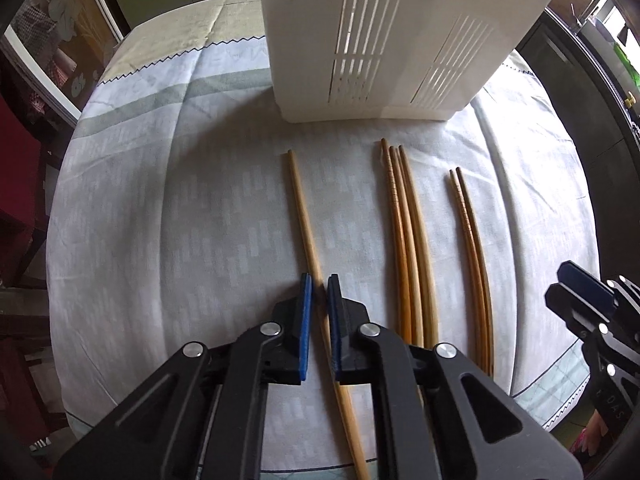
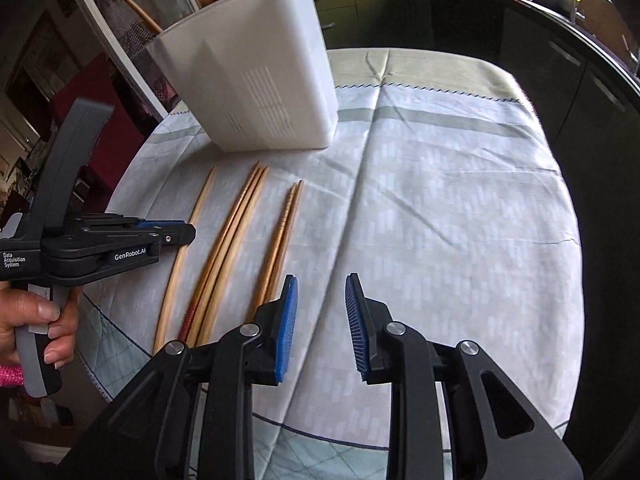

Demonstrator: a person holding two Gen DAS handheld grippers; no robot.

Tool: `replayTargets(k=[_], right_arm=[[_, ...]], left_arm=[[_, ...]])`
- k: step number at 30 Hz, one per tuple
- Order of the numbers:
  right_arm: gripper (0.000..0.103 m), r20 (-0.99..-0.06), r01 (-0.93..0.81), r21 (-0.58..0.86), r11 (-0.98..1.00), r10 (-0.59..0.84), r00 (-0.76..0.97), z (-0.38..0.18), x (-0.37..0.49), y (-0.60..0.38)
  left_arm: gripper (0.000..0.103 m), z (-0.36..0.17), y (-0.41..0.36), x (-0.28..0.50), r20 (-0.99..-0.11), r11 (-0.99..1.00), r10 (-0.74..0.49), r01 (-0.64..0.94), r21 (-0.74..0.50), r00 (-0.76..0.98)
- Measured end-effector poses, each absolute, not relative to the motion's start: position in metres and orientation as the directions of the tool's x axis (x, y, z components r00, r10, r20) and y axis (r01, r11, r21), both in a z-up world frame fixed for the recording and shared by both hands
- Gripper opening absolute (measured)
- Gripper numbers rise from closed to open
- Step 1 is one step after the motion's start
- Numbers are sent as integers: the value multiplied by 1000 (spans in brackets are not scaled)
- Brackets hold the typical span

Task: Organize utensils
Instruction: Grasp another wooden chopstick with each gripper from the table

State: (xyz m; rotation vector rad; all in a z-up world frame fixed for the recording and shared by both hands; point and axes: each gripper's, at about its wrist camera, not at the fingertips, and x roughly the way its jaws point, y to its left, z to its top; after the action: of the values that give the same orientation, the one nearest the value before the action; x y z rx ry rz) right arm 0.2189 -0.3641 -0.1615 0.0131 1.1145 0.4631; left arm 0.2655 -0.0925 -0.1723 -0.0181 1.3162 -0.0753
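So the step in hand looks like picking up the first chopstick. Going left to right: the left gripper (image 1: 319,280) straddles the lone pale chopstick (image 1: 301,204), its blue pads narrowed to a slim gap around the stick (I honestly can't tell if they're pinching it yet or just about to). Next over lies a bundle of three chopsticks (image 1: 404,216), then a pair of darker chopsticks (image 1: 468,216), all flat on the tablecloth (image 1: 168,208) with tips pointing at the white slotted utensil holder (image 1: 384,40) just beyond them. The right gripper (image 2: 321,280) hangs over bare cloth just right of that pair, spread wide, holding nothing.

Next move, I'd guess: finish the squeeze, lift without rolling the stick, tip it upright into the holder.

The right wrist view shows the holder's open rim and the person's hand (image 2: 32,320) on the left tool's trigger; the left view shows neither, but shows the pads around the stick.
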Motion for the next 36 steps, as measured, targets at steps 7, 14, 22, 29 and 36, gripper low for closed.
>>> replayTargets(k=[7, 14, 22, 29, 36], right_arm=[[25, -896, -353, 254, 901, 356, 266, -181, 240, -338], [25, -924, -351, 189, 917, 287, 251, -188, 246, -323], [23, -947, -381, 74, 922, 185, 264, -191, 243, -297], [11, -947, -408, 6, 913, 136, 290, -194, 240, -277], [6, -945, -403, 37, 914, 163, 283, -193, 245, -272]], left_arm=[[7, -173, -71, 258, -964, 997, -59, 61, -45, 258], [8, -172, -64, 256, -961, 995, -72, 84, -51, 267], [8, -172, -65, 259, -964, 995, -70, 90, -48, 255], [8, -172, -71, 265, -969, 996, -54, 78, -36, 242], [7, -172, -71, 268, -970, 996, -51, 76, -34, 240]])
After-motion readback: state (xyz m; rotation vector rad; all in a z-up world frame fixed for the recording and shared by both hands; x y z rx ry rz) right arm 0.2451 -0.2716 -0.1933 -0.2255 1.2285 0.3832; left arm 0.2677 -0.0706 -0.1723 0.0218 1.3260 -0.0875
